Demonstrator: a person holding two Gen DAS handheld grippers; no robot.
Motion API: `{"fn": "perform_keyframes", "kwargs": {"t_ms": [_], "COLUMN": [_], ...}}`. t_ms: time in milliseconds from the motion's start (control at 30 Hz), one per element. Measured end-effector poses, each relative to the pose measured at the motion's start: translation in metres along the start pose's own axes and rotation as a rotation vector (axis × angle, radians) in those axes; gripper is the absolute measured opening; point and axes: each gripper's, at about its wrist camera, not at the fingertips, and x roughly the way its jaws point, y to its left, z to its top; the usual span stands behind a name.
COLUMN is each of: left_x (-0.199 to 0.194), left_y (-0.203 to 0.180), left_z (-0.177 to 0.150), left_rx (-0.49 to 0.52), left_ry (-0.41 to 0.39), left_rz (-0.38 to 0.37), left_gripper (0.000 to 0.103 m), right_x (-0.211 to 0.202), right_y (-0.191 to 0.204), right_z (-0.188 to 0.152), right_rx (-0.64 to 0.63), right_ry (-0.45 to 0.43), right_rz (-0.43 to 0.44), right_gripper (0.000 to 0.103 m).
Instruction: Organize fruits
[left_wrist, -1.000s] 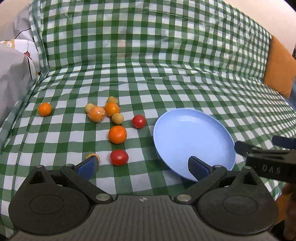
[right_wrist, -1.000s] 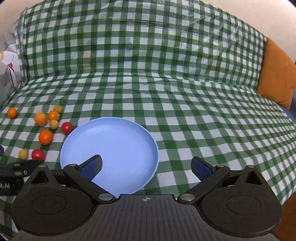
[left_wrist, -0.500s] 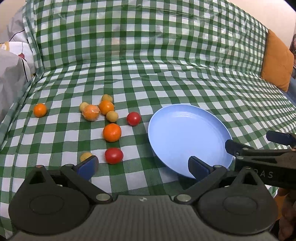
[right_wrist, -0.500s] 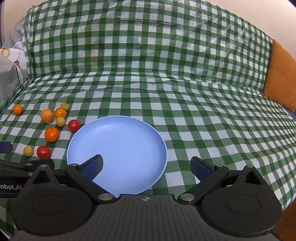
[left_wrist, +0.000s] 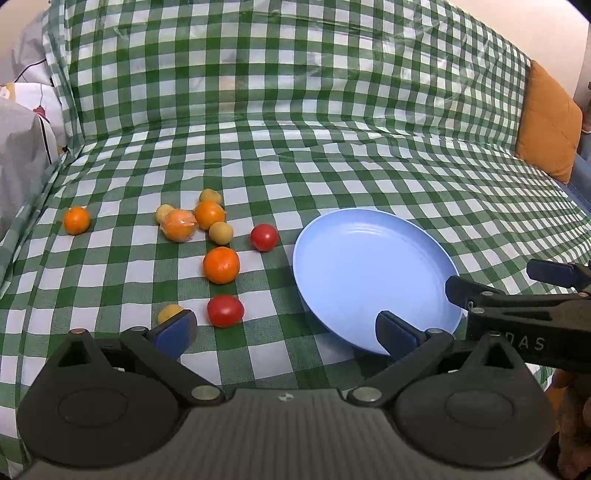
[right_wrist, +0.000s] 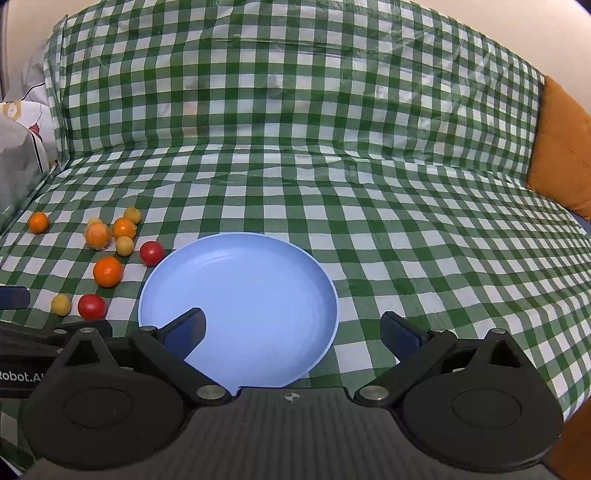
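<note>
Both grippers gape wide over a smooth round blue plate (right_wrist: 258, 280) and glossy fruits (left_wrist: 221, 264).

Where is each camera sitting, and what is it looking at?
Left wrist: rides on the left gripper, facing the scattered fruits; its own open jaws show, with the right gripper at the right edge.
Right wrist: rides on the right gripper, over the blue plate; its open jaws show, and the left gripper at the left edge.
Shared: plate, fruits, green checked cloth.
</note>
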Motion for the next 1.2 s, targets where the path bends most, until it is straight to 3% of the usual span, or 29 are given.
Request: {"fn": "perform_keyframes", "kwargs": {"t_ms": [567,733,900,1000,1100,1133,1167,1200], "left_x": [-0.006,-0.007,-0.010,-0.011,-0.012,-0.013,-0.015,-0.018], "left_y": [-0.006,-0.006,-0.006,-0.004,0.001,0.003,0.006,0.009], "left_z": [-0.003,-0.002,-0.002,-0.002,0.001,0.004,0.008,0.014], "left_rx": [0.050,0.047,0.059,0.073,0.096,0.115,0.139,0.167], "left_ry": [-0.046,-0.055,-0.069,-0.074,-0.052,-0.043,-0.040,-0.047], "left_rz": [-0.030,-0.042,-0.057,-0.060,-0.102,-0.117,-0.123,-0.130], "left_gripper": [0.103,0.103,0.099,0.082,0.043,0.023,0.010,0.006], "right_x": [-0.004,-0.004,-0.004,-0.004,-0.006,-0.008,-0.009,-0.011], "right_y": [0.000,0.000,0.001,0.002,0.000,-0.001,-0.002,-0.003], "right_z": [0.000,0.000,0.001,0.002,0.004,0.006,0.007,0.009], "right_rx": [-0.008,-0.007,-0.014,-0.015,0.003,0.015,0.029,0.045], "right_ry": [-0.016,-0.016,-0.021,-0.027,-0.049,-0.060,-0.071,-0.083], "right_rz": [-0.010,-0.010,-0.014,-0.012,-0.010,-0.008,-0.005,0.001], "right_gripper": [0.095,0.089,0.075,0.061,0.044,0.041,0.033,0.028]}}
